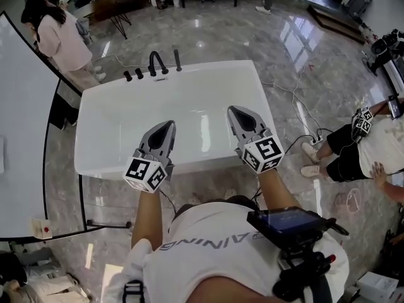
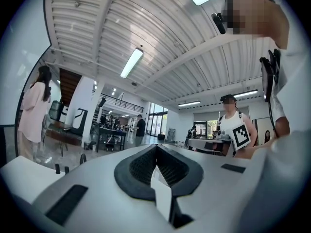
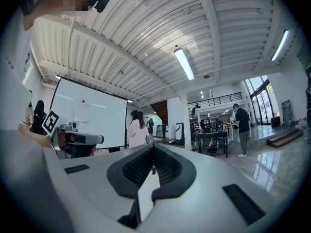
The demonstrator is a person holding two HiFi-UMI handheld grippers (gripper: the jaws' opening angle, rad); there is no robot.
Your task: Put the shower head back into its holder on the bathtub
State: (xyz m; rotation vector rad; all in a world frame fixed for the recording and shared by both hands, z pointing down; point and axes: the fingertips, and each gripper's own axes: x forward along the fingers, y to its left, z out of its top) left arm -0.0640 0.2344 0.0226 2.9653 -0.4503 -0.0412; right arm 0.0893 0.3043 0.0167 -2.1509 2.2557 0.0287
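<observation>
On the far rim of the bathtub (image 1: 189, 96) the shower head (image 1: 177, 60) stands upright

a glossy grey marble floor (image 1: 252, 36) carries a white rectangular bathtub (image 1: 101, 100); a black curved faucet (image 1: 156, 62) stands on its far rim, and a thin white cable (image 1: 297, 100) trails beside it.
</observation>
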